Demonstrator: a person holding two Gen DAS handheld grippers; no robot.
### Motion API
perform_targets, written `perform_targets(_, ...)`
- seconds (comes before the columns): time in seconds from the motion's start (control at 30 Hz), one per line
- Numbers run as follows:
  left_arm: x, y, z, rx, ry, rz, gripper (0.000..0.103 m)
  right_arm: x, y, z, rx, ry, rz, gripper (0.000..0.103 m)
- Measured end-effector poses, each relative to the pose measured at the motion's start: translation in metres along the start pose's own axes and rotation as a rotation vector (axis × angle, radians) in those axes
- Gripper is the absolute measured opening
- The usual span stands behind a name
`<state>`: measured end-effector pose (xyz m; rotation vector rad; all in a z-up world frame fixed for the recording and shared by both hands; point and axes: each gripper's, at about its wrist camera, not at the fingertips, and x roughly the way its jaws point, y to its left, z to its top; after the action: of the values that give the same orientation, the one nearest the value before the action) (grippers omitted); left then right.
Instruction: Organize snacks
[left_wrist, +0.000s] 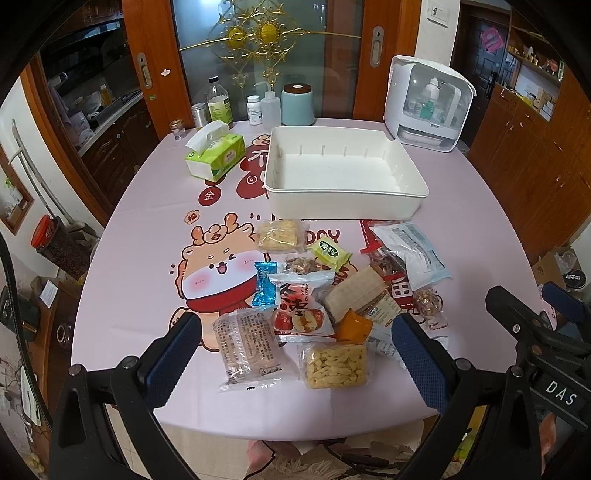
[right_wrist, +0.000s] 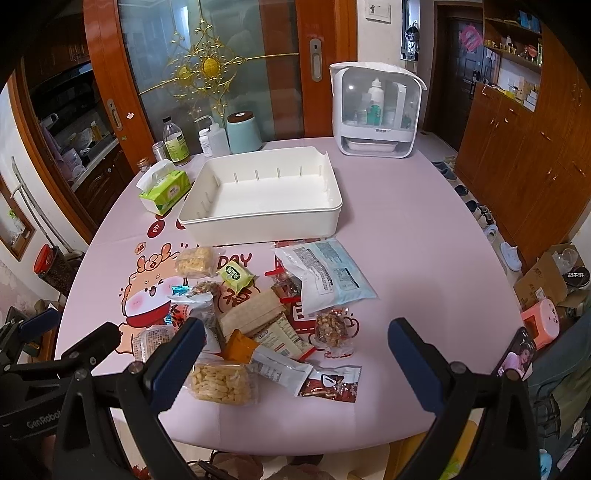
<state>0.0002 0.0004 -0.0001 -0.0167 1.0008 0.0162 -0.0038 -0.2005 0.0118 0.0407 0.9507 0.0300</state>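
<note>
Both grippers hang low over the near edge of the pink table (left_wrist: 461, 221), pointing forward at the snacks.

The left gripper (left_wrist: 295, 354) has its two blue fingers spread wide apart. It holds nothing. Between its fingers lie a clear cracker pack (left_wrist: 249, 349) and a yellow puffed snack bar (left_wrist: 336, 365), but the fingers do not touch them.

The right gripper (right_wrist: 295, 360) sits just to the right of the left one. Its jaws are wide open too, and they grip nothing. The same yellow puffed snack bar (right_wrist: 221, 384) lies by its left finger.

The snacks (left_wrist: 332, 288) sit in a loose heap on the near half of the table. A red date bag (left_wrist: 301, 308) is in the middle of the heap. The white bin (left_wrist: 343, 206) stands just past the heap, farther away, with no snacks in it. A green tissue pack (left_wrist: 216, 157) lies left of the bin.
</note>
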Motion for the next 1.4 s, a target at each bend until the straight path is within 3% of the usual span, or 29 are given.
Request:
perform_targets(0.93,0.000,0.000,0.000,0.005,0.001,0.003,0.102,0.003,0.014,0.000,0.008,0.004,-0.001,0.100)
perform_targets(1.4,0.009,0.022,0.005,0.039,0.041,-0.007,0.102,0.010,0.029,0.001,0.045,0.030,-0.005,0.100)
